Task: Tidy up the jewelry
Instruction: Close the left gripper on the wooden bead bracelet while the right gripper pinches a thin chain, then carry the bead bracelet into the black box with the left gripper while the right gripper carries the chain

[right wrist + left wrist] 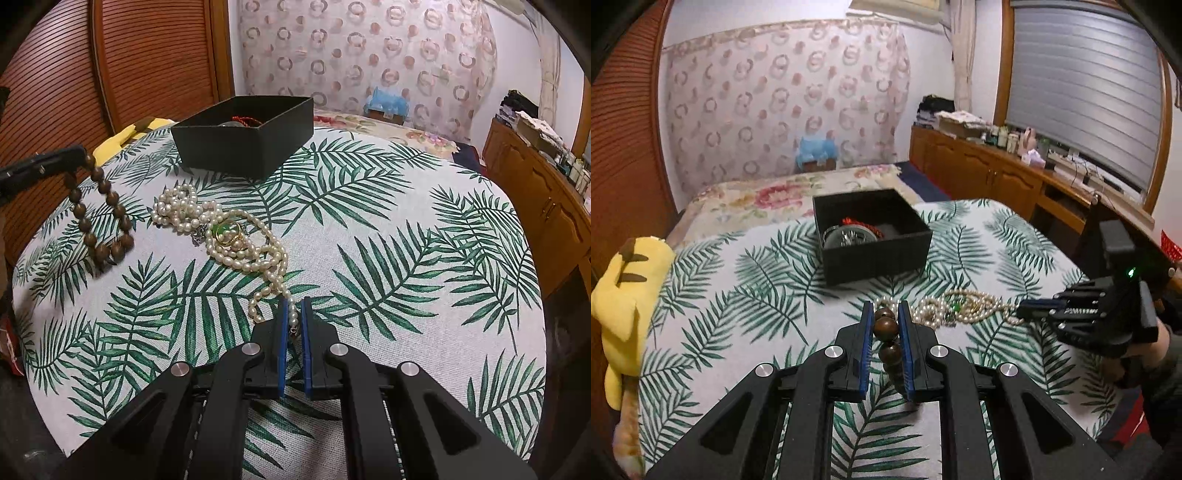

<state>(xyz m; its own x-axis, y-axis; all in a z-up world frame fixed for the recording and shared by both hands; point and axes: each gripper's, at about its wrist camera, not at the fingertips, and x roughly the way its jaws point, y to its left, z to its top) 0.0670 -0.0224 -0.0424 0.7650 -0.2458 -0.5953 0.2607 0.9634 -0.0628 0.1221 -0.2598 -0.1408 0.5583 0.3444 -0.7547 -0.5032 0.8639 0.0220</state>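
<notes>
In the left wrist view, the left tongs are nearly closed on a wooden bead bracelet, the brown beads pinched between the blue pads. The black box sits straight beyond the tongs on the leaf-print surface, already holding a glass-faced item and something red. Between the box and the tongs lies a pile of pearl strands. The right tongs reach in from the right of the box, their tips at the far end of the pearls.

In the right wrist view, the right tongs are almost fully closed on the tail end of the pearl strands, which trail from the tips toward the box. A green stone with a gold ring sits in the pile. Left of the box, the bracelet hangs as a loop from the left tongs, its lowest beads seemingly close to the surface.

The step in hand looks like carrying the bracelet to the box. The next move calls for lifting it clear of the box's near wall, bringing it over the opening, then letting go.
</notes>
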